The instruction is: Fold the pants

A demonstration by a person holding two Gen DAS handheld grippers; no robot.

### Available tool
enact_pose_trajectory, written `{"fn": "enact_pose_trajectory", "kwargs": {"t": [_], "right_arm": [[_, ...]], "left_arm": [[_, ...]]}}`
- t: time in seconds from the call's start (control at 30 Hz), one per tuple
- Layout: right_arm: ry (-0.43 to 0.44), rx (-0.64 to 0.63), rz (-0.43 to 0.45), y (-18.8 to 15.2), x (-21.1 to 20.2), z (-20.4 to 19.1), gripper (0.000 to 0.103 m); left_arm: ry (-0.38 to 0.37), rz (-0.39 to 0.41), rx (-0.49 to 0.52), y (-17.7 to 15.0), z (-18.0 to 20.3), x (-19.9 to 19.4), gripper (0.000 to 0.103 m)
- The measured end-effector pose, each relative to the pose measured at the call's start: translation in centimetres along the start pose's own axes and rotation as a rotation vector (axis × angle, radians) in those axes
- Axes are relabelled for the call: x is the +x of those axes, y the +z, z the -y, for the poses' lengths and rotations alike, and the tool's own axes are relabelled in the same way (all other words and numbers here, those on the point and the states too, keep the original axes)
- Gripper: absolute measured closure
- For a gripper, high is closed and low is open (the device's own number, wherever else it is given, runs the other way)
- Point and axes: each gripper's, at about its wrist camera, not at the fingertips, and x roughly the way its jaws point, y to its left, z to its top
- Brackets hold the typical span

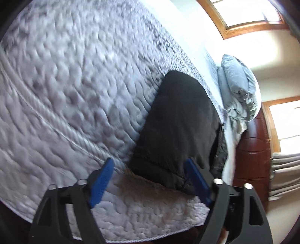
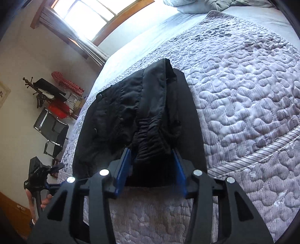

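Note:
Black pants (image 1: 178,122) lie folded into a compact stack on the grey quilted bed (image 1: 75,84). My left gripper (image 1: 149,161) hovers over their near edge, wide open, its blue pads clear of the cloth. In the right wrist view the pants (image 2: 112,116) show snaps and an elastic waistband (image 2: 150,135) bunched up in a ridge. That ridge runs between the jaws of my right gripper (image 2: 150,150), which stand partly apart; the blue pads (image 2: 124,167) sit close beside the cloth without visibly pressing it.
Pillows and a rumpled duvet (image 1: 238,84) lie at the head of the bed by a dark wooden headboard (image 1: 251,150). Past the bed's left edge stand a metal-framed chair (image 2: 50,129), a coat rack (image 2: 43,92) and a window (image 2: 84,16). A hand (image 2: 44,201) holds the other gripper there.

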Motion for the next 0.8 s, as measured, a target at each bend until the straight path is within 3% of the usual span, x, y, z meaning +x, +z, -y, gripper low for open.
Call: {"fn": "enact_pose_trajectory", "kwargs": {"t": [0.1,0.17,0.33,0.4,0.43,0.53,0.67,0.8], "right_arm": [[-0.009,-0.007,0.016,0.5,-0.6,0.1,0.049],[-0.015,-0.006,0.01,0.6,-0.6,0.1,0.037],[-0.03,-0.016,-0.015,1.3,0.6,-0.2,0.037],[-0.033,-0.015,-0.022,1.5,1.3,-0.4,0.045],[-0.054,-0.021,-0.02,1.7,1.6,-0.4,0.06],[-0.05,-0.038,-0.013,2.0,1.9,-0.4,0.07],[-0.012,-0.045,0.028,2.7,0.3,-0.5,0.074],[-0.066,-0.036,0.015,3.0,0.3,0.3,0.074]], "left_arm": [[0.068,0.049,0.092,0.3,1.4,-0.8,0.019],[0.099,0.043,0.148,0.1,2.4,-0.5,0.019],[0.085,-0.003,0.19,-0.5,3.6,1.0,0.019],[0.082,-0.018,0.198,-0.9,3.7,1.5,0.019],[0.087,-0.022,0.203,-1.0,3.7,1.7,0.019],[0.111,-0.022,0.215,-1.1,3.8,2.2,0.019],[0.129,-0.019,0.232,-1.1,4.1,2.6,0.019],[0.147,0.007,0.27,-1.1,4.8,2.9,0.015]]}}
